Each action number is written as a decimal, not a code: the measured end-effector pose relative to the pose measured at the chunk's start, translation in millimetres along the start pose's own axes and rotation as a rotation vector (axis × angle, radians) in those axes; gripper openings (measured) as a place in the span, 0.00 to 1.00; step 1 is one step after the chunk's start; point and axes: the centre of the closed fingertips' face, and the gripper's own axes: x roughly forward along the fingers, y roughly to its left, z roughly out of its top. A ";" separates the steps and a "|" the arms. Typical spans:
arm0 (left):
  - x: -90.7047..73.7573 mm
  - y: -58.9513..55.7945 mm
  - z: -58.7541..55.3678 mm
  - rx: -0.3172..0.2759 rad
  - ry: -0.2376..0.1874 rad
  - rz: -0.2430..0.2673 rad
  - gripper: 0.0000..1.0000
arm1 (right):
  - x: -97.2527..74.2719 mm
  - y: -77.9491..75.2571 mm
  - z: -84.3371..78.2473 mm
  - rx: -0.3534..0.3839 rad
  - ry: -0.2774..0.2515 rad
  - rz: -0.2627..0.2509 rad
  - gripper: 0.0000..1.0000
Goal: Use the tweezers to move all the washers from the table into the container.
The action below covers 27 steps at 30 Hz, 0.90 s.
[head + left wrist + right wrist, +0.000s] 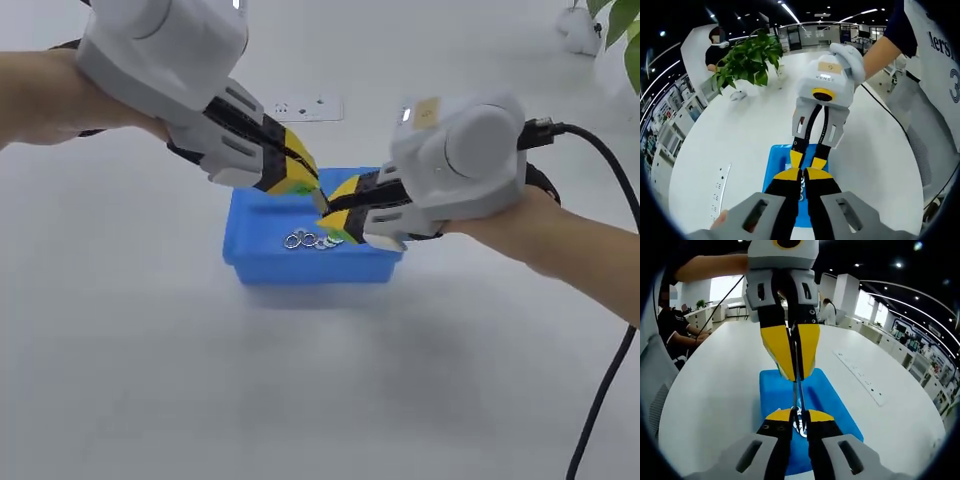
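A blue container stands mid-table with several metal washers lying in it. Both grippers meet tip to tip just above it. My left gripper reaches in from the upper left and my right gripper from the right. In the right gripper view thin metal tweezers run between the two sets of yellow jaws over the container. The left gripper is shut on their upper part and the right gripper on their lower part. In the left gripper view my left gripper faces the right gripper over the container.
A white power strip lies on the table behind the container. A black cable trails from the right gripper along the right side. A potted plant stands at the far table edge. The white table is bare around the container.
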 end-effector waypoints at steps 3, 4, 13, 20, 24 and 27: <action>-7.7 -4.0 6.9 0.004 -0.009 0.004 0.06 | -8.8 1.8 7.8 -0.046 0.000 -0.013 0.10; -11.2 -7.0 12.8 -0.007 -0.034 -0.003 0.06 | -12.8 4.7 11.8 -0.071 0.002 -0.010 0.10; -35.9 -32.9 30.5 0.010 -0.060 0.020 0.06 | -43.7 26.2 34.7 -0.107 0.009 -0.013 0.09; -46.9 -57.7 33.5 -0.039 -0.120 0.037 0.06 | -59.5 52.1 42.8 -0.139 0.034 0.009 0.08; -47.0 -75.0 30.6 -0.065 -0.141 0.039 0.06 | -63.3 65.9 40.9 -0.152 0.056 0.028 0.08; -46.0 -90.1 32.2 -0.048 -0.127 0.038 0.06 | -62.5 79.6 38.8 -0.170 0.079 0.055 0.08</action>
